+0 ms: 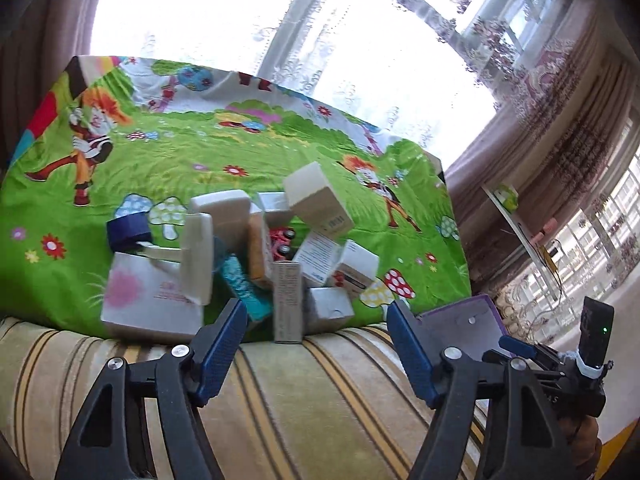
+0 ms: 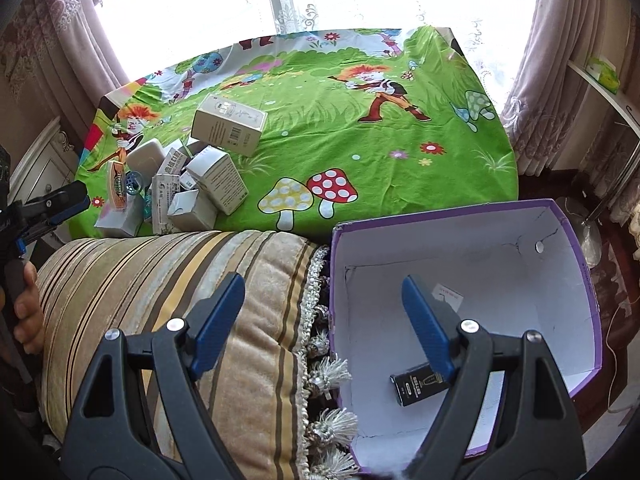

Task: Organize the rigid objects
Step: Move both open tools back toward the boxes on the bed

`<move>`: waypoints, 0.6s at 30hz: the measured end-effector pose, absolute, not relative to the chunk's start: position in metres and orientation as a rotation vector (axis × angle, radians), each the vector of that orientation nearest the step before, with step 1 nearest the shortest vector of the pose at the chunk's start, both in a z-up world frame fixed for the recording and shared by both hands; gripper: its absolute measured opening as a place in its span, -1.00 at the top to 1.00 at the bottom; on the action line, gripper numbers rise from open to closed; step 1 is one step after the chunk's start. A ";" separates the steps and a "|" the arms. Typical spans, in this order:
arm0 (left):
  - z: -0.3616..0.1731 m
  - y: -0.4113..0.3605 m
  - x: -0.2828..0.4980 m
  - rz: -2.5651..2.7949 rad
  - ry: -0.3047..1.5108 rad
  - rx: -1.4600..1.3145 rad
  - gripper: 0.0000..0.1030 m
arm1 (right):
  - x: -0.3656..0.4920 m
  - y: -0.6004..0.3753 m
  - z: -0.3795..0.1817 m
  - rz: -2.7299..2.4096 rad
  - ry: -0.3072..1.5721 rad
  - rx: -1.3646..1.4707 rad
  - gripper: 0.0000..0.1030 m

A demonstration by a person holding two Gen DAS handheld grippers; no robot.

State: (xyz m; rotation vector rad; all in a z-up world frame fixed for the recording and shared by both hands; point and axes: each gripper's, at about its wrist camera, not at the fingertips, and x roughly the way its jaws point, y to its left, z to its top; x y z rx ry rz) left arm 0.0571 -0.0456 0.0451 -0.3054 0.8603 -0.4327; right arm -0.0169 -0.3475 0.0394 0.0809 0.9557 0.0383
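Note:
A heap of small cartons [image 1: 248,256] lies on the green cartoon cloth [image 1: 200,152], close to its near edge; the same heap [image 2: 188,176] shows at the left of the right wrist view. My left gripper [image 1: 316,320] stands open just short of the heap, above a striped cushion [image 1: 300,400], with nothing between its fingers. A purple cardboard box [image 2: 480,264] with a white inside sits to the right of the cushion [image 2: 160,272]. A small black carton [image 2: 416,388] lies on its floor. My right gripper [image 2: 322,284] is open and empty over the box's left wall.
A large pale carton [image 2: 228,124] rests at the back of the heap. A tasselled fringe [image 2: 324,376] hangs between cushion and box. Curtains and a bright window stand behind the table. A shelf [image 2: 600,76] is at the far right. A hand [image 2: 28,312] holds the left gripper's handle.

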 end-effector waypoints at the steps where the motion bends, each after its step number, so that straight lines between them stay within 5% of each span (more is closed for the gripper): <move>1: 0.043 -0.040 0.061 -0.405 0.867 -0.307 -0.36 | -0.015 -0.345 0.041 0.042 0.953 0.063 -0.62; 13: 0.020 -0.035 0.109 -0.198 0.997 -0.169 -0.31 | 0.028 -0.314 0.046 0.133 0.952 0.052 -0.64; 18: 0.006 -0.040 0.124 -0.155 1.029 -0.136 -0.09 | 0.047 -0.298 0.043 0.171 0.968 0.019 -0.65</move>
